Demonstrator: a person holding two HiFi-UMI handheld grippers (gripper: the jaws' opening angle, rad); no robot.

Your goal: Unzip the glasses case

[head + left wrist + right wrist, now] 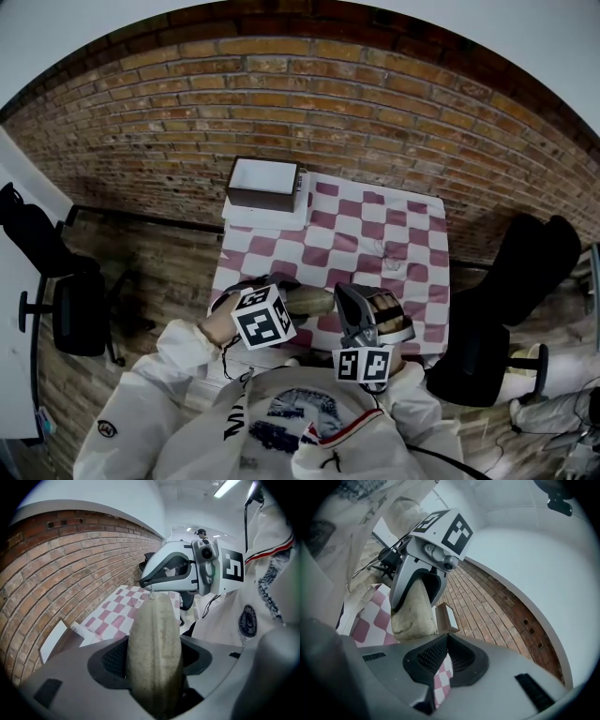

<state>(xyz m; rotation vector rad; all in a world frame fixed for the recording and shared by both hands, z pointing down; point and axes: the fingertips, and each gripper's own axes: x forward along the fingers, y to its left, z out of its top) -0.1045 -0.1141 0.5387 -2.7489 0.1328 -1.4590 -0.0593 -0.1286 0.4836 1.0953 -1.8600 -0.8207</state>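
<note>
While in the left claw, one glasses case, right claw adjacent.

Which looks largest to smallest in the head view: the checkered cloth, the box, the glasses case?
1. The checkered cloth, by far the largest.
2. The box.
3. The glasses case, smallest as seen. Only its middle shows, so its place below the box is unsure.

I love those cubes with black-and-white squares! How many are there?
2. One cube rides on the left gripper, the other cube on the right gripper. None seem hidden.
</note>
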